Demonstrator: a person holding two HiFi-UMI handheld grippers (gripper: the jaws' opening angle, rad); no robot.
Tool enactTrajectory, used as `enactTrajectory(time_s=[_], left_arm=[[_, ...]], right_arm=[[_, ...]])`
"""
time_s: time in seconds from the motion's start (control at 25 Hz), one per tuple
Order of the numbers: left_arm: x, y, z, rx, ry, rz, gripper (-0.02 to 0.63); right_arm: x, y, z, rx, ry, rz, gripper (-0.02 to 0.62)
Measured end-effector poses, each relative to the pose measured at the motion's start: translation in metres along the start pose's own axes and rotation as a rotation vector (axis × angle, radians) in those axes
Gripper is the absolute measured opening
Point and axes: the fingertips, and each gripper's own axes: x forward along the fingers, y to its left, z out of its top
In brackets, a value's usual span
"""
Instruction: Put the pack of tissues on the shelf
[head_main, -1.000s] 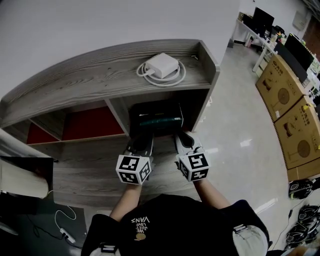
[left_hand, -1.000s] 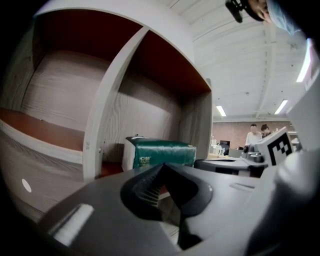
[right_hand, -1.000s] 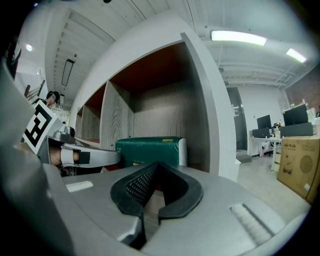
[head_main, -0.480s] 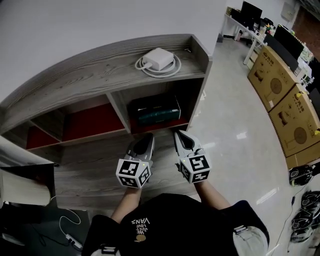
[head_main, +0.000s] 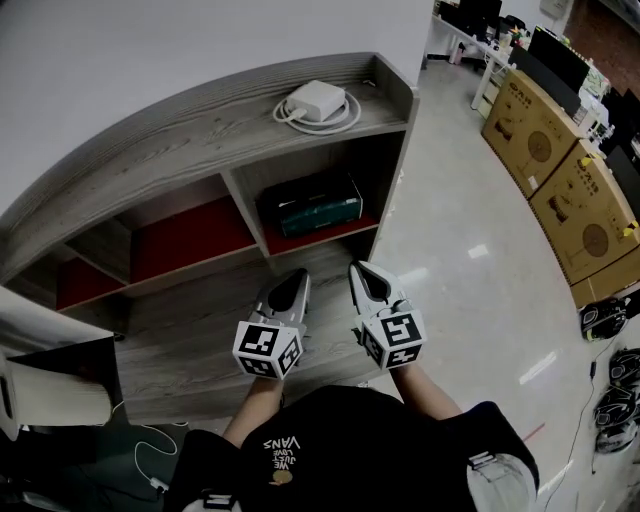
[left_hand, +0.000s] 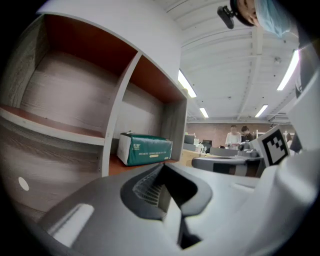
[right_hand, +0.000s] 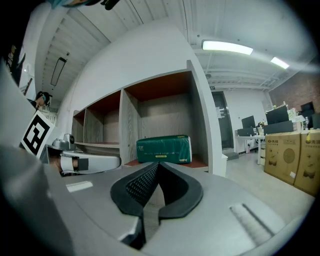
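My left tool (head_main: 291, 290) and my right tool (head_main: 367, 284) sit side by side at the lower middle of the head view, both pointing up the frame toward the shelf (head_main: 170, 145); neither touches it. In the left gripper view my left tool's jaws are closed together with nothing between them; in the right gripper view my right tool's jaws are also pressed together and empty.

The pack of tissues (head_main: 312, 203), dark green with a white end, lies in the rightmost compartment of the shelf, just above the middle of the head view; it rests flat on the reddish bottom board of that compartment, under the grey wood-grain top board, and is well apart from both tools. Both gripper views show it straight ahead beyond the jaw tips, long side toward me.

On the top board, at the upper middle of the head view, a white power adapter (head_main: 318, 99) lies inside its coiled cable (head_main: 345, 113); the compartments to the left of the pack have reddish backs. Cardboard boxes (head_main: 545, 125) stand on the glossy floor (head_main: 460, 260) at the right edge of the frame; two people (left_hand: 239, 135) stand far off at the right middle of the left gripper view.
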Motion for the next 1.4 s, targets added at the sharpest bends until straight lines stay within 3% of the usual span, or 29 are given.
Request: enactTrajectory(time_s=[0.52,1.4], left_arm=[[-0.042,-0.011,-0.021,0.001,0.036,-0.086,0.052],[-0.109,-0.007,-0.065,-0.002,0.117,-0.146,0.052]], right_arm=[[-0.042,0.029,-0.016,0.018,0.008,-0.102,0.003],[-0.093,0.082,-0.062,0.046,0.064,-0.222,0.003]])
